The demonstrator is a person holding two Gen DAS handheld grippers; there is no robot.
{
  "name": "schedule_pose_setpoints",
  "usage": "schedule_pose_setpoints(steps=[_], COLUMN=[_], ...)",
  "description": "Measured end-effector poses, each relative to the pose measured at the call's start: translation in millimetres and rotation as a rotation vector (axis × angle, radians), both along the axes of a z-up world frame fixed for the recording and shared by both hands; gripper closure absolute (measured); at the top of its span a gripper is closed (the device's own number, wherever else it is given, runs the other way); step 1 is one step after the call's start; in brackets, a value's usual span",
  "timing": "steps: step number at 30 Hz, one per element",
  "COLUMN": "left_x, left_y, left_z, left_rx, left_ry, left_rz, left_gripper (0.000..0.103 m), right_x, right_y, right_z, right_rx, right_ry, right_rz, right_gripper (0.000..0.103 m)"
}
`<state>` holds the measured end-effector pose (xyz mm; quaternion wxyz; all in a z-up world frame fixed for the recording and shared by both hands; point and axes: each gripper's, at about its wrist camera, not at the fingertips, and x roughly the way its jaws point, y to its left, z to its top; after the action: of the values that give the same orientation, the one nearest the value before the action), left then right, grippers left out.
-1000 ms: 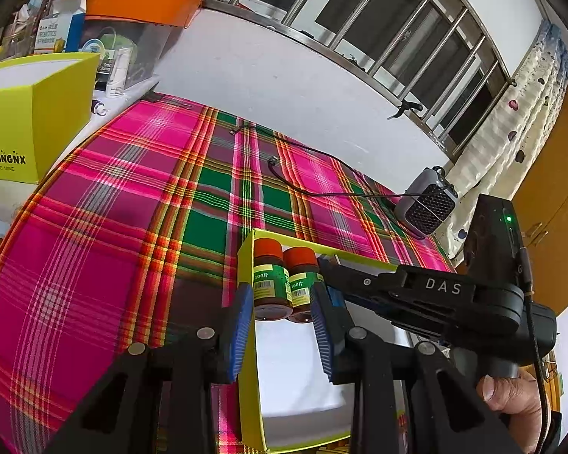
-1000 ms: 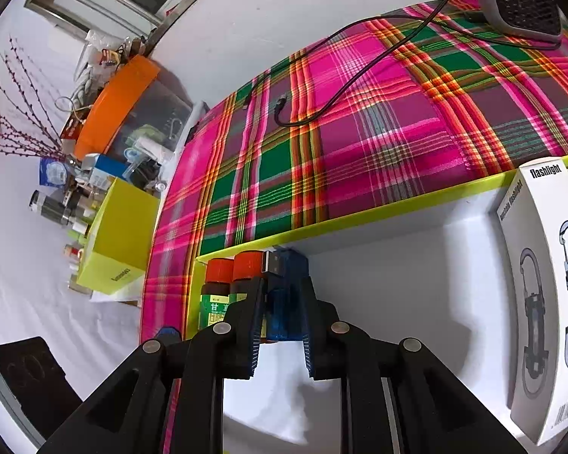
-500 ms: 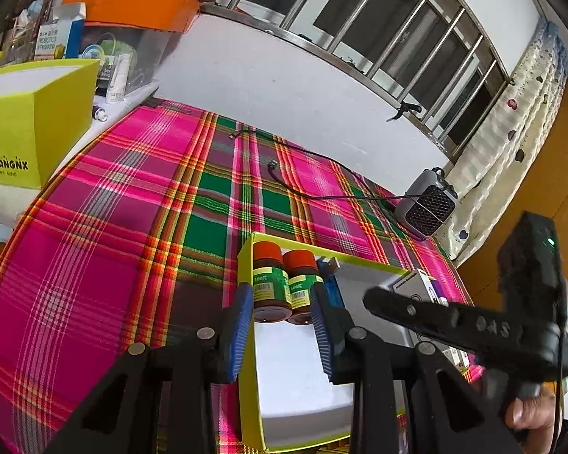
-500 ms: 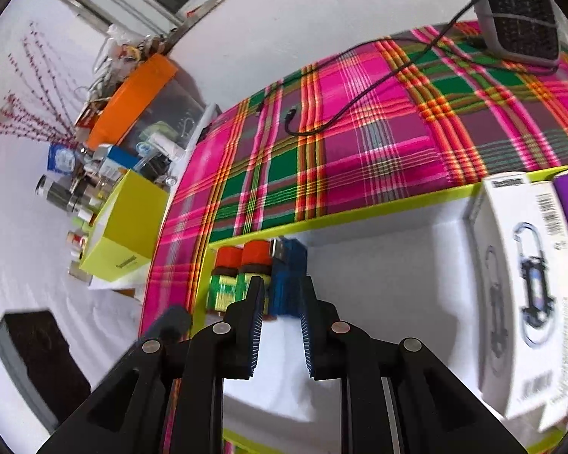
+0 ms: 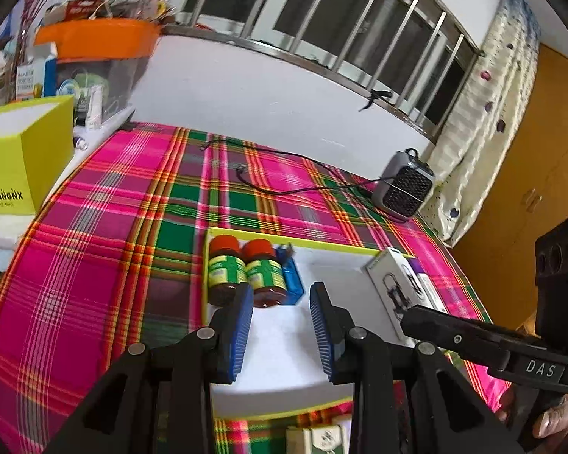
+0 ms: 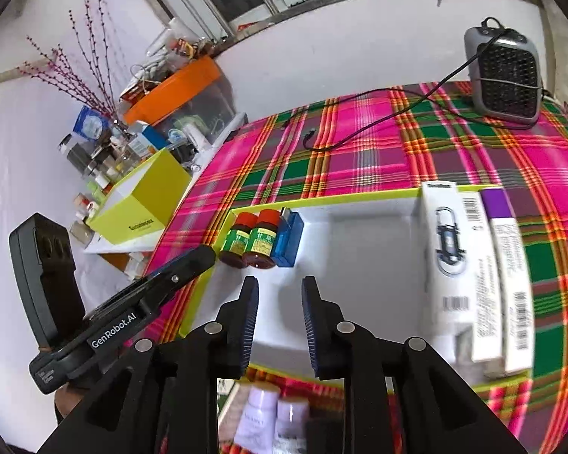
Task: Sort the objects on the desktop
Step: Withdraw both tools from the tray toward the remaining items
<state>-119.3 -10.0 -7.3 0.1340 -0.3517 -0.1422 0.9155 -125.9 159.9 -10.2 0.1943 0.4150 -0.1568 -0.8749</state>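
Bottles (image 6: 250,240), 2 of them: round brown glass w/ red-orange caps and green labels, standing touching in the far-left corner of the shallow yellow-rimmed white tray (image 6: 359,198) on the plaid cloth (image 6: 359,151). Blue boxy item (image 6: 288,239) just beside them. 2 flat cardboard boxes (image 6: 473,265) lie at tray's right end. Left gripper (image 5: 280,319) spread, nothing between its ribbed blue pads. Right gripper (image 6: 279,312) jaws opening, empty, over the tray's bare middle.
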Motion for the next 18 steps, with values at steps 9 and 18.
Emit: schedule_pose_setpoints(steps=[9,18], left_x=[30.3,45.8], left_y=[13.4,15.3], left_z=[9.4,6.0], left_rx=[-0.062,-0.096], left_ry=[0.003,-0.024], left_rz=[-0.028,-0.029], left_gripper=[0.071,0.071], right_x=[29.6,49.9], right_y=[-3.0,9.0], right_z=[6.6,4.9], right_rx=[0.042,0.04], right_ry=[0.029,0.031], right_rz=[0.052,0.031], right_gripper=[0.078,0.078])
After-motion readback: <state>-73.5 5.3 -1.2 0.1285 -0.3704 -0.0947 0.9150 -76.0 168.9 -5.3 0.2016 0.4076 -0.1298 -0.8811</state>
